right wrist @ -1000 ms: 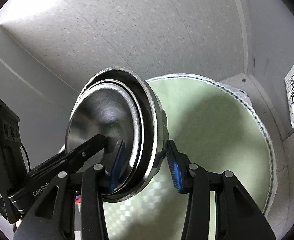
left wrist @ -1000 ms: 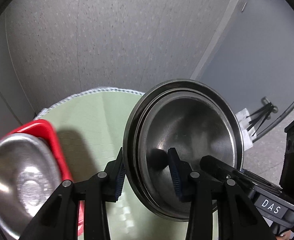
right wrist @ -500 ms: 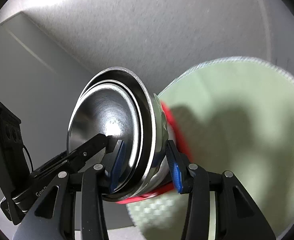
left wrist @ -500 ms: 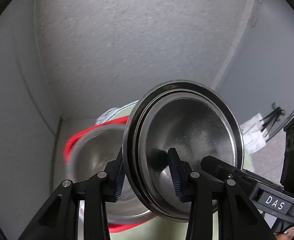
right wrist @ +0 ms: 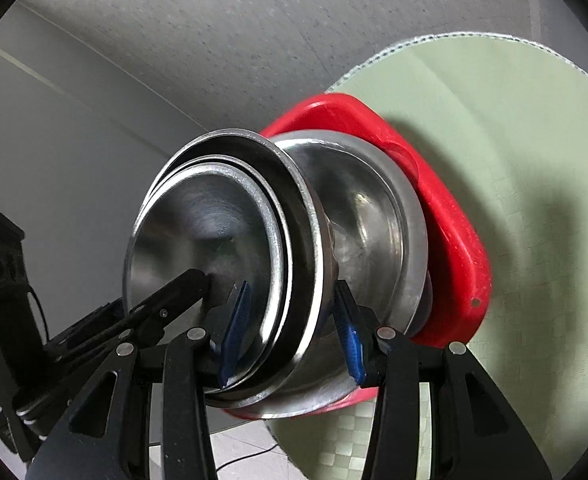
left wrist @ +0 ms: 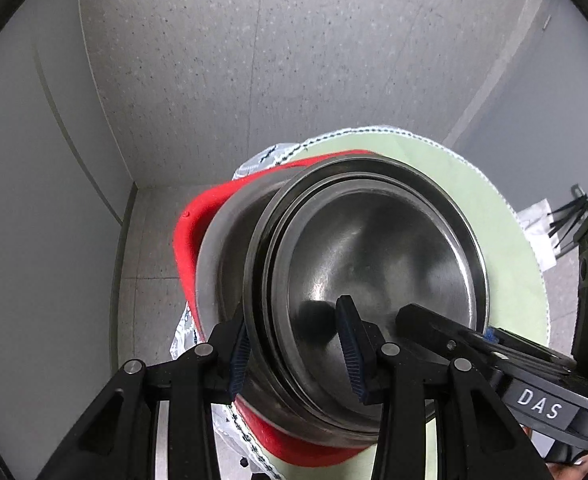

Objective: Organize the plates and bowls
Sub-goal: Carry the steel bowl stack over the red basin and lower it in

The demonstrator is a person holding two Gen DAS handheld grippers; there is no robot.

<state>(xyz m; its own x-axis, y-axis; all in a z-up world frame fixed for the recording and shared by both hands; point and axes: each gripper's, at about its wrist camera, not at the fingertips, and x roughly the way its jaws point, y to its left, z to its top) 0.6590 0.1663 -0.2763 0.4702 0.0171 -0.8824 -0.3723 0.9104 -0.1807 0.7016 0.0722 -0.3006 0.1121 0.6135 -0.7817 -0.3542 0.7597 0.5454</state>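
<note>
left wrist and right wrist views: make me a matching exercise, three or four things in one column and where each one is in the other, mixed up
Things
1. stacked bowls
2. large bowl
3. red tray
4. green mat

Places
a. lying on the green mat
b. held at the rim by the left gripper and right gripper
c. sitting in the red tray
d. spread under everything

Pairs: 1-b, 2-c, 3-a, 4-d

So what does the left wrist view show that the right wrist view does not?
Only the left wrist view shows the label "DAS" on the right gripper. Only the right wrist view shows the outer wall of the held bowl stack side-on. Both show the stack gripped by both grippers, left gripper, above the big bowl in the red tray on the green mat.
</note>
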